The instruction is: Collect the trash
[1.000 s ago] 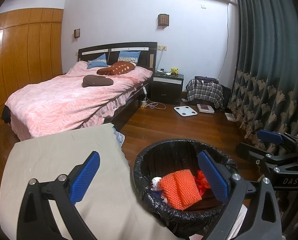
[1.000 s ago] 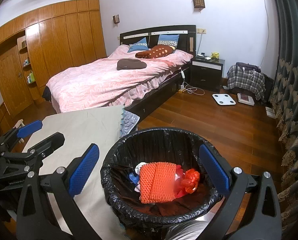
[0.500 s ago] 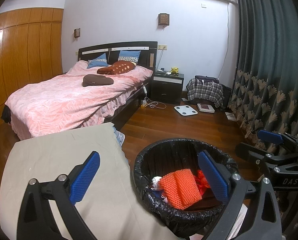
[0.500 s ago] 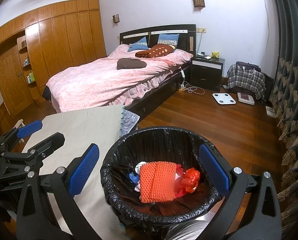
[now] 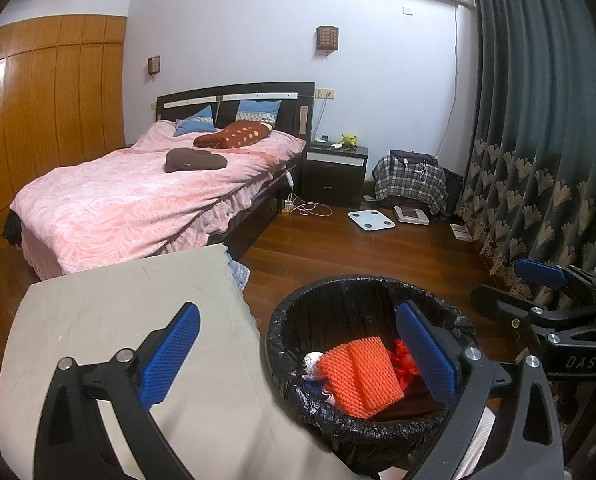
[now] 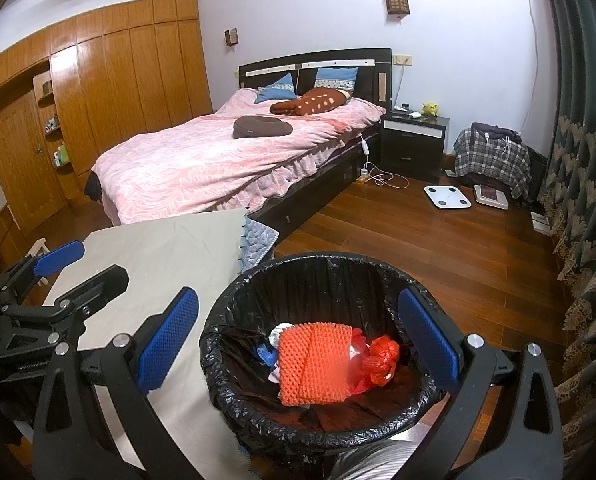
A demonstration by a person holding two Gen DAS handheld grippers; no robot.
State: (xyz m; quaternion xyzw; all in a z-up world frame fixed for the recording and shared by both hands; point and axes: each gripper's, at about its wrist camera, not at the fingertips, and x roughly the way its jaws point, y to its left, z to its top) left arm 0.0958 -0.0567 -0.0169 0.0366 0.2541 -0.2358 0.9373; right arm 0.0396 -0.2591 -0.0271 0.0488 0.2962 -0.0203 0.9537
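Pink bed, nightstand — white scale on floor.

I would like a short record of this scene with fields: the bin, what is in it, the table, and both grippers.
bin: black-lined trash bin on the wood floor, beside the table
contents: orange foam net, red bag, blue scrap
table: beige cloth, no trash visible on it
left gripper: open, holds nothing
right gripper: open, holds nothing

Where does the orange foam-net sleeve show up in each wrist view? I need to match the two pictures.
Left wrist view: orange foam-net sleeve lies lower centre-right, inside the black-lined round bin.
Right wrist view: the sleeve lies lower centre, in the same bin, beside a knotted red plastic bag.
Shared landmark: the white bathroom scale on the wooden floor.
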